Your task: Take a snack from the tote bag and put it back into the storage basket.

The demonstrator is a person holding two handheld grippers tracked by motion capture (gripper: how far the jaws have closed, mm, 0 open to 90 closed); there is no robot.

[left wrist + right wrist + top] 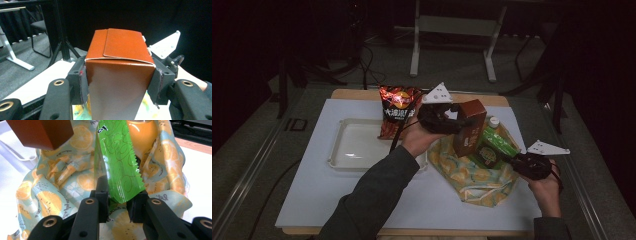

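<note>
Brown carton [120,75] upright, long axis vertical, clamped between my left gripper [121,86] pads; my right gripper [117,202] pinches green packet [117,167] edge.

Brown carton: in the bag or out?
Out. The left hand-held gripper holds the brown carton above the bag; its base hangs clear.
</note>
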